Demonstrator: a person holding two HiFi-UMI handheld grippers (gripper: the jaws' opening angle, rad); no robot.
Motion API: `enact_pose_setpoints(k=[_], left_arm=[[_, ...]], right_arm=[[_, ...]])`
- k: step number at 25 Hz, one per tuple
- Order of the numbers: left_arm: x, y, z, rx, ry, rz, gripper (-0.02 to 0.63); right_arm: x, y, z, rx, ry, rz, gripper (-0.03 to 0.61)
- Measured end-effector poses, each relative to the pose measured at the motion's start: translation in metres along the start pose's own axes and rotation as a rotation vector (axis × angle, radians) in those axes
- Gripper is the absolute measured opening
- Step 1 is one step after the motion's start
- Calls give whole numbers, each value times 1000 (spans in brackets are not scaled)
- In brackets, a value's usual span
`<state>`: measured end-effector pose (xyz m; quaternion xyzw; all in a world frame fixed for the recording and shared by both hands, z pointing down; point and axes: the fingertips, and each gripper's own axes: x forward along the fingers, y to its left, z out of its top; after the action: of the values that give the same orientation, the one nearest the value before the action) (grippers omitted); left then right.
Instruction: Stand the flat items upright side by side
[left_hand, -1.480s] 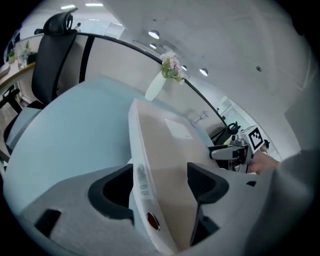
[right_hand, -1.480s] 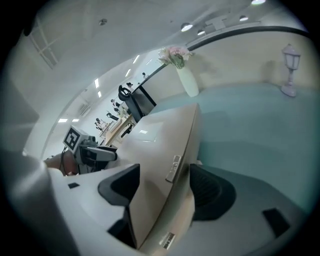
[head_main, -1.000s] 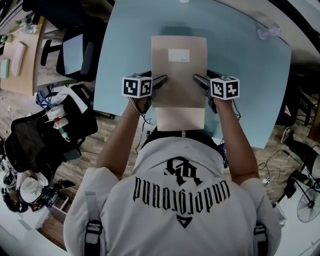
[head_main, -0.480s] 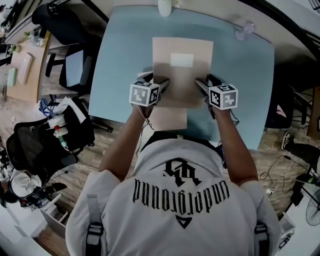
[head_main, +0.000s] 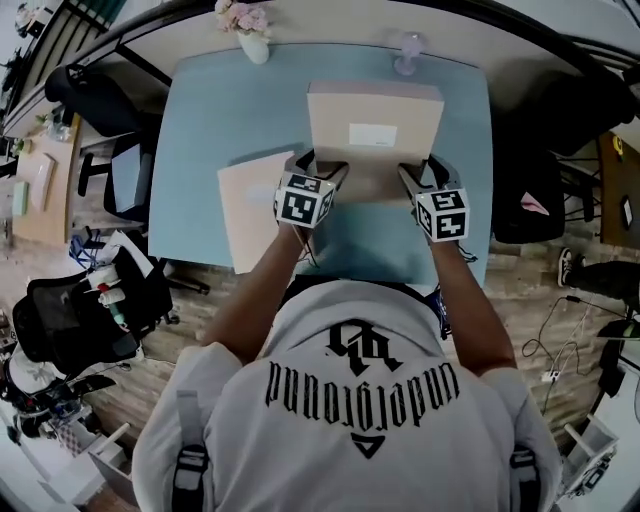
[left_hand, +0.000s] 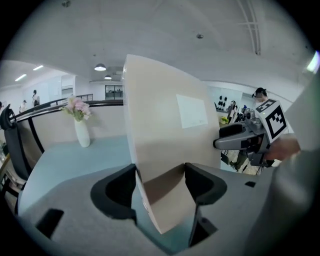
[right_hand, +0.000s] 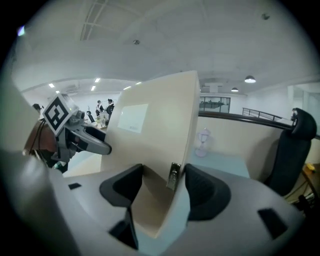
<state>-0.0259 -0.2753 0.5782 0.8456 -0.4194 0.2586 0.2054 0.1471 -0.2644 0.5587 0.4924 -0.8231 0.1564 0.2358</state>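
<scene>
Left gripper (left_hand: 160, 182): jaws clamped on the near left edge of the beige file box (head_main: 340, 118), with the board filling the gap between the pads.
Right gripper (right_hand: 162, 182): jaws have just been closing and now pinch the box's right edge, beside a small metal fitting on its spine.
Beige file box: held between the two grippers over the middle of the table (head_main: 215, 110) and tilted up toward upright, its white label facing the person. Whether its lower edge rests on the table cannot be told.
Handling, judged: stiff board that keeps its shape; probably light. The smooth faces may slide in the pads. The broad, thin form will topple once let go unless it leans on something.
Hold, judged: opposite side edges, low down, as now.
Second flat item (head_main: 255, 210): beige, lying flat on the table to the left, just beside the left gripper; not yet stood up.
Far edge: vase of flowers (head_main: 252, 45) at the left, clear glass piece (head_main: 408, 55) at the right.
</scene>
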Motion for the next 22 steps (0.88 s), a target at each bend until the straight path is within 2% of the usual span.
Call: enact_pose_setpoints(k=[4,10,15,22], left_arm=[[40,-48,16,76,-50,11,313],[89,-90,14,117,-81,16,311],[116,-99,-2,139,-53,42,313],[135,-103,-18,145,-36,59,313]], right_arm=[[-26,-55,-24,-60,-38,-98,267],[-41,-101,-50,-116,-78,-189,258],[-36,-119,-77,-162,-53,-217,244],[-26,-130,-101,-159,-33,-220,238]])
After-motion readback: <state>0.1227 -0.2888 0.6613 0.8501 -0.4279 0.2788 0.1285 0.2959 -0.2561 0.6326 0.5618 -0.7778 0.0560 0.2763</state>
